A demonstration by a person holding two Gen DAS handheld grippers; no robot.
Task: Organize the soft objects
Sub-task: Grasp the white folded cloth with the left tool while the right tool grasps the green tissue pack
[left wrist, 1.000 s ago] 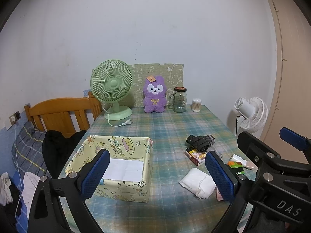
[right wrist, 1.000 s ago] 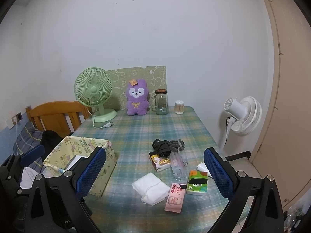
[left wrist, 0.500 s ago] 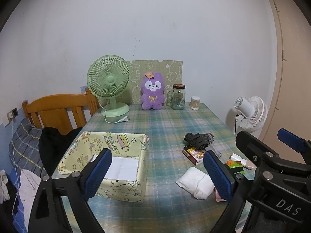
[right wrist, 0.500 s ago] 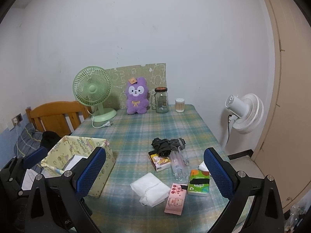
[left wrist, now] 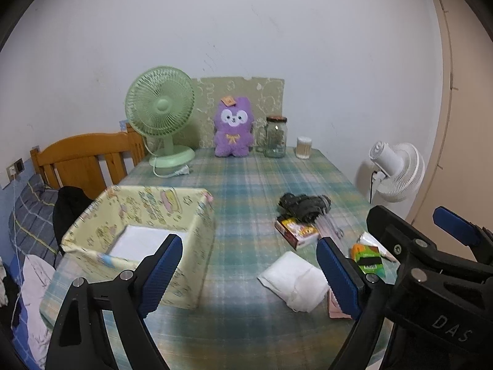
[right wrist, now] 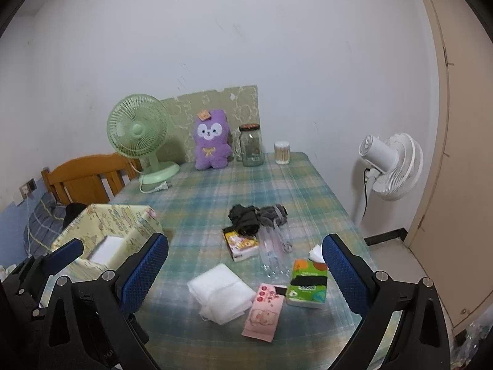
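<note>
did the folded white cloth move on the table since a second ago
No. The folded white cloth still lies just left of the pink packet, in front of the small snack box; only the camera view has shifted.

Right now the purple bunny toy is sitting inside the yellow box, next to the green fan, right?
Not quite. The purple bunny toy sits on the table by the wall, next to the green fan, not inside the yellow box. The right wrist view shows it.

The pink packet hides mostly behind the left gripper's right finger (its print unreadable there); the jar's contents stay unclear.
</note>
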